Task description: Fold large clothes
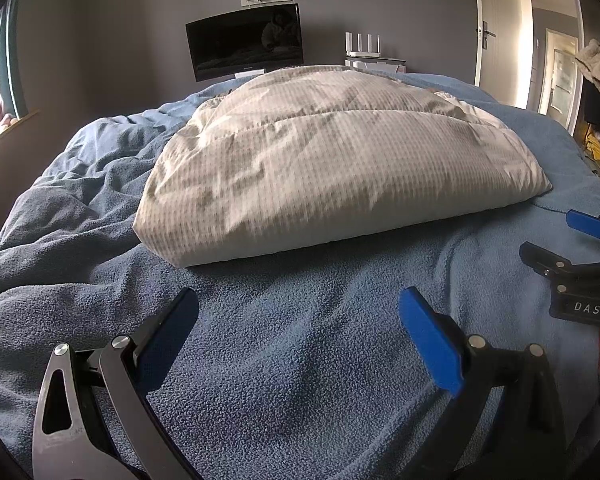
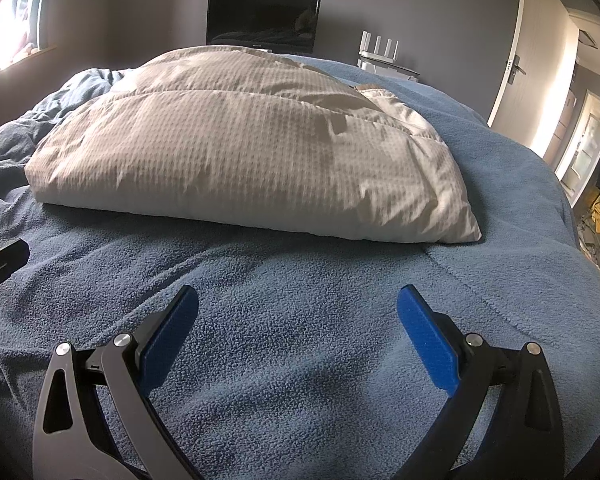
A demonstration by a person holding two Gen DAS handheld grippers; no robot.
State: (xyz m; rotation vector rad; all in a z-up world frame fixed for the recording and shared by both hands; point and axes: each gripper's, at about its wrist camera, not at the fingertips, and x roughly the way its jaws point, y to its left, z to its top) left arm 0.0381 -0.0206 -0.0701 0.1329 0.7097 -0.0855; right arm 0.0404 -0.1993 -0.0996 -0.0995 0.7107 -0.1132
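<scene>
A puffy cream quilted garment [image 1: 332, 160] lies folded into a thick block on the blue fleece blanket [image 1: 284, 340]; it also shows in the right wrist view [image 2: 252, 148]. My left gripper [image 1: 298, 300] is open and empty, hovering over the blanket short of the garment's near edge. My right gripper [image 2: 298, 298] is open and empty too, just short of the garment's near edge. The right gripper also shows at the right edge of the left wrist view [image 1: 556, 236]. Part of the left gripper shows at the left edge of the right wrist view [image 2: 0, 256].
The blanket [image 2: 500, 280] covers a bed and is rumpled at the left [image 1: 72, 184]. A dark TV [image 1: 246, 42] and a white router [image 1: 364, 46] stand beyond the bed. A window [image 2: 8, 20] is at the left, an open door [image 2: 512, 64] and piled clothes [image 1: 598, 64] at the right.
</scene>
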